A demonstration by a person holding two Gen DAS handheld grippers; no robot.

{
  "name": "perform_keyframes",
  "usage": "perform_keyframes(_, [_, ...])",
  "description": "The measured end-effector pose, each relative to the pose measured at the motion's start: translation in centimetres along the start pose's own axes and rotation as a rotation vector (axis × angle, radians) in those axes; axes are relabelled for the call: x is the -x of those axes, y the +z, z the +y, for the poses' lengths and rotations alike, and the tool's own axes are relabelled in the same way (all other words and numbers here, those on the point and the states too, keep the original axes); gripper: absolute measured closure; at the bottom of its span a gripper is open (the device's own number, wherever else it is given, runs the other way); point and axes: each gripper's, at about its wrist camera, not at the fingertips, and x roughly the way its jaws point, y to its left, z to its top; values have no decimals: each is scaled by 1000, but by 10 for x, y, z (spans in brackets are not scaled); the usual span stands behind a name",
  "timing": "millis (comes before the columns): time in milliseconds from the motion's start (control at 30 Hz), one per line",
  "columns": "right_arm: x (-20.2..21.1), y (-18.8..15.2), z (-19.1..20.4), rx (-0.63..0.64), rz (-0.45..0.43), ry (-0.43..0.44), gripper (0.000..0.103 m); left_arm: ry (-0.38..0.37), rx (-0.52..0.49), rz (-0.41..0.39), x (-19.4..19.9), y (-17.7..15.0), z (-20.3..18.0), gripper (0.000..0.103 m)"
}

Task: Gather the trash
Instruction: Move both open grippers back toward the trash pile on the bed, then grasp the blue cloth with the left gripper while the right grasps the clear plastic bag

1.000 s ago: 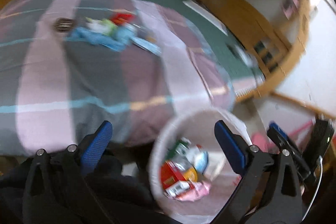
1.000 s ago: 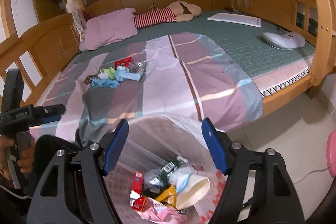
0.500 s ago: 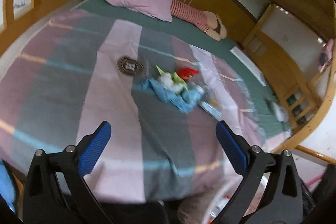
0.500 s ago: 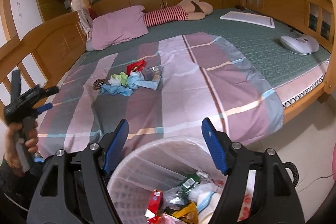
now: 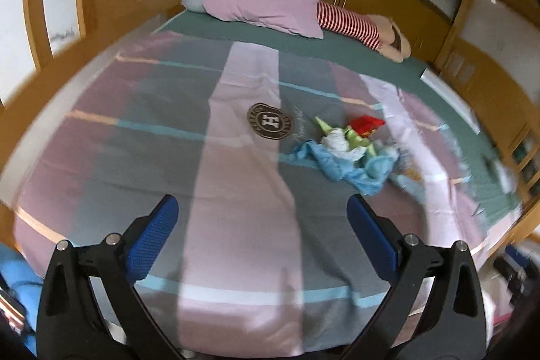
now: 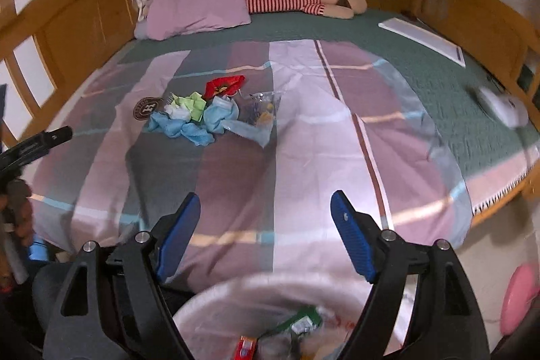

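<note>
Blurring trash pile (image 5: 351,154), bin (image 6: 270,299) cut off, left gripper (image 5: 261,218) jaws apart, right gripper (image 6: 265,218) jaws opening, empty.

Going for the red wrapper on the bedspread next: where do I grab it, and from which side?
Grip the red wrapper by its raised, folded edge at the far side of the trash pile, coming down from above with the right claw, whose jaws are opening and empty. It sits crumpled and peaked, so pinching that ridge probably avoids catching the bedspread or the green paper beside it.
</note>
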Motion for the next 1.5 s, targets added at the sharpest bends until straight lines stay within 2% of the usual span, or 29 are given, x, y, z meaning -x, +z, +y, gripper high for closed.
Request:
perform_keyframes(67, [-12,10,7,23,-7,20,25,53,-29,11,-2,0,2,4])
perform_keyframes(167, [-30,21,21,82,-29,27,25,189,-48,21,-6,1,10,4])
perform_keyframes(200, [-40,24,26,104,-37,26,25,206,-46,27,-7,0,12,4])
perform_keyframes(300, [-67,27,40,153,-42,29,25,197,-31,64,-12,-4,18,4])
perform_keyframes(433, [-107,28,52,191,-19,-12,25,195,-45,95,-16,-7,21,4])
perform_keyframes(500, [-128,31,61,267,-25,-47,25,201,-45,105,-17,-9,22,4])
perform_keyframes(600, [-153,31,72,415,-30,-166,25,197,-34,135,-21,-11,26,4])
perform_keyframes(700, [-168,31,80,515,-35,-222,25,200,-20,159,-26,-13,29,4])
perform_keyframes(733, [-172,31,80,521,-8,-220,27,202,-17,162,-27,-13,30,4])
perform_keyframes(767, [-177,32,80,527,21,-214,39,203,-15,164,-28,-13,30,4])
perform_keyframes(800, [-182,33,79,530,51,-202,47,203,-13,167,-30,-13,29,4])
perform_keyframes(867, [-189,32,80,551,91,-207,72,193,-14,173,-32,-14,26,4])
perform_keyframes(900, [-193,31,80,570,105,-220,81,186,-18,178,-34,-14,24,4])
perform_keyframes(933, [-195,30,80,574,118,-226,101,183,-22,181,-35,-14,23,4])
perform_keyframes(1000, [-196,30,77,544,139,-195,102,182,-34,187,-37,-15,19,4])
perform_keyframes(1233, [-160,29,73,437,86,-69,102,186,-41,203,-43,-18,13,4])
perform_keyframes(1400, [-124,23,84,434,54,69,102,191,-45,211,-46,-19,11,4])
perform_keyframes(1500, [-105,20,90,446,31,104,102,179,-34,220,-47,-19,12,4])
